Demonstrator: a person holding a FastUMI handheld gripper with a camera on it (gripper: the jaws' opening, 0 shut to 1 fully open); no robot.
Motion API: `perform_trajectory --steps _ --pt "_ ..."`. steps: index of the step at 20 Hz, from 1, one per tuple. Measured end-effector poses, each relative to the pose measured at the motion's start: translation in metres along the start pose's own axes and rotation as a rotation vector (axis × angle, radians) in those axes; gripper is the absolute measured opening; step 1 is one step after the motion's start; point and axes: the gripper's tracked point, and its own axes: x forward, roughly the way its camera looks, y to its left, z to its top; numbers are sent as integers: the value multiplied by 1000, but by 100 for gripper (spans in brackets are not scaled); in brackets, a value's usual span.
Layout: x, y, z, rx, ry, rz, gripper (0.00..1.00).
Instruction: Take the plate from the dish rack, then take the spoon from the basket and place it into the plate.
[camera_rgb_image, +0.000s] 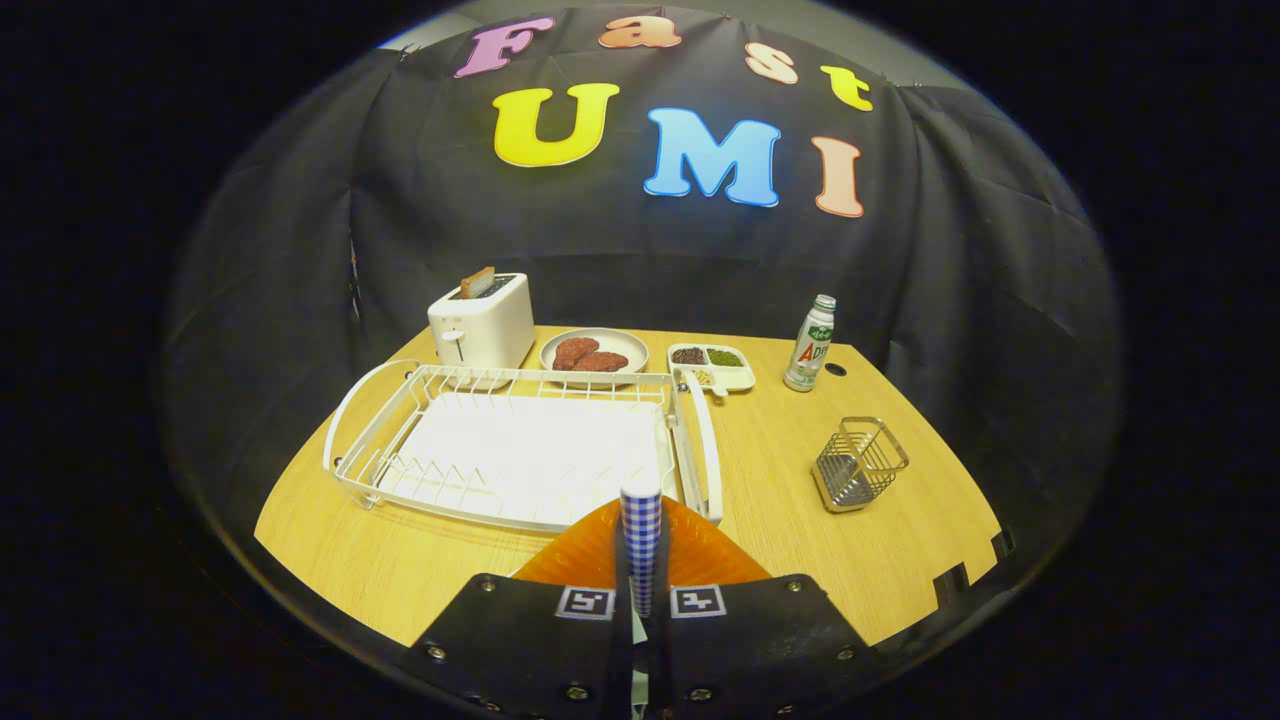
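Landmark: dish rack (520, 455), white wire w/ tray, no dishes in it, mid-table (900, 560).
Toaster (482, 320): behind rack's far-left corner, slice sticking up.
Steak plate (595, 355): just behind rack's far rail, holds meat pcs.
Sectioned dish (712, 365): off rack's far-right corner.
Bottle (810, 343): upright, further right of rack, well apart.
Basket (858, 463): wire, right of rack, apart; looks empty.
Plate (700, 550): orange, ribbed, on table just in front of rack's near-right corner, under the fingers.
Spoon (641, 535): check-pattern handle standing up betw fingers, over plate.
Gripper (640, 610): jaws narrow, both fingers pinching spoon handle.
Handling (est.): spoon light, stiff, thin, prob. slick; hold mid-handle so it won't pivot. Plate looks like rigid plastic, light, may skid if bumped; ribbed rim best for a hold.
Stage (est.): plate out, spoon lifted; lower + release into plate left.
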Motion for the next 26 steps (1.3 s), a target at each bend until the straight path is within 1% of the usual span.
perform_trajectory --steps 8,11,12,18,26 --pt "7 19 -42 -30 91 74 6" --pt "4 25 -52 -22 128 91 9" --pt "4 26 -54 -18 135 95 11" --pt "5 29 -53 -18 145 103 14" --pt "6 27 -47 -24 139 102 15"
